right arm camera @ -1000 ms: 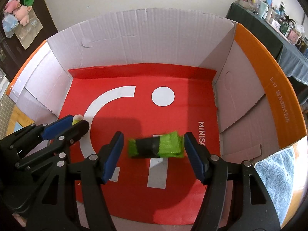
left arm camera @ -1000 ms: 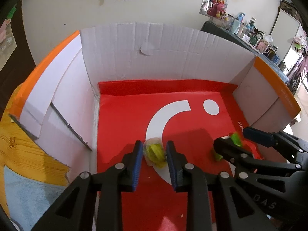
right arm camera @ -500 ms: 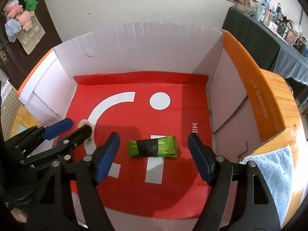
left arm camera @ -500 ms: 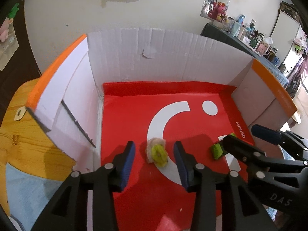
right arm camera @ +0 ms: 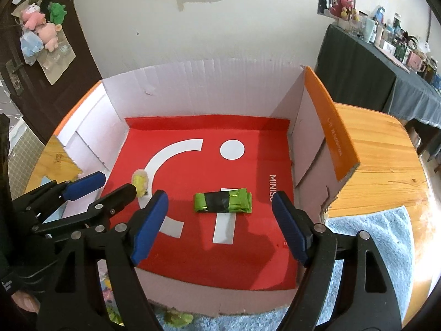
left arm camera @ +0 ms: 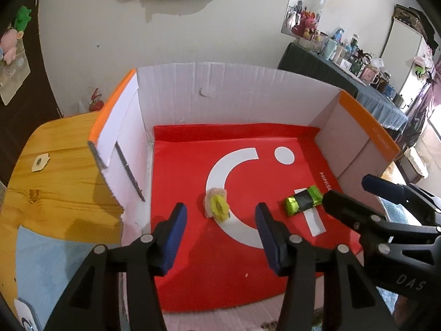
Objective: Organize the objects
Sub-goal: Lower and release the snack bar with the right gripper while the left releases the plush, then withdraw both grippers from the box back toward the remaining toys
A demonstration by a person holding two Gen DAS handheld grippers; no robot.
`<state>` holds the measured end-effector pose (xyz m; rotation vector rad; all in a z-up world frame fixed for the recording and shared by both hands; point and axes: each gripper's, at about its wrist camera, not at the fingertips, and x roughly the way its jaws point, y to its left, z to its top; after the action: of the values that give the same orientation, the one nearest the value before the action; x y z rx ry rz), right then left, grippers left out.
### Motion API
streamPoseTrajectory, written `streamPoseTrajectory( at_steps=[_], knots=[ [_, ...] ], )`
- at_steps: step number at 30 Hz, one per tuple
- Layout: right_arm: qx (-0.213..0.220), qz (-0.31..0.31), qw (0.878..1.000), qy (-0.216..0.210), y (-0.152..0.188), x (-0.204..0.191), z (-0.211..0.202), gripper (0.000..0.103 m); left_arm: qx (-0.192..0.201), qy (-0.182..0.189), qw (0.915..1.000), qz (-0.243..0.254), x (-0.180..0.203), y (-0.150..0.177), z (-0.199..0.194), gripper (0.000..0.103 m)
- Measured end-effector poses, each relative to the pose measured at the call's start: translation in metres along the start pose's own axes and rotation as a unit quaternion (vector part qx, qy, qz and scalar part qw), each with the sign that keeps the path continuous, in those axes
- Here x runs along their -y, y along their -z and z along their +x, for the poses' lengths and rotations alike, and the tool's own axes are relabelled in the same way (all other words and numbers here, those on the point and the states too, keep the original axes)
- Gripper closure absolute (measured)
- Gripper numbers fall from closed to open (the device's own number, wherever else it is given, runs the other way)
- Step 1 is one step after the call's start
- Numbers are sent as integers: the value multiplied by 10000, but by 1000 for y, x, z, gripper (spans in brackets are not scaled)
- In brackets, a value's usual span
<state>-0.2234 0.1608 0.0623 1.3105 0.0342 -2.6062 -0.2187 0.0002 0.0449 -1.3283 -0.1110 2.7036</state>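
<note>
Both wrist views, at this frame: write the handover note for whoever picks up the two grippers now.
Left gripper: open, jaws have just been opening, nothing held; the yellow wrapped candy lies loose on the red liner just beyond its tips.
Right gripper: open, jaws have just been opening, empty; the green-and-black packet lies flat on the liner ahead of it.
Both items sit apart inside the cardboard box, on the wooden table.
Done: these two are in the box.
Left: a few small items show blurred at the box's near edge in the right wrist view; likely next.
</note>
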Motion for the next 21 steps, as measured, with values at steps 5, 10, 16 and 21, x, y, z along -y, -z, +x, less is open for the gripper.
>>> streamPoseTrajectory(
  at_steps=[5,10,16,21],
  knots=[
    [157,-39,9999,17,5,-3,-12,19,127,-53,9999,-19,0,4,-12,37],
    [383,-11,9993,-19,11,-2,-27,18,248,-78,9997,0,2,9,-23,35],
    [793,120,9967,-75,22,-2,-46,10,349,-91,9993,45,5,18,-35,28],
    [1178,209,9928,-12,30,-1,-62,10,434,-111,9989,105,10,25,-44,28]
  ],
)
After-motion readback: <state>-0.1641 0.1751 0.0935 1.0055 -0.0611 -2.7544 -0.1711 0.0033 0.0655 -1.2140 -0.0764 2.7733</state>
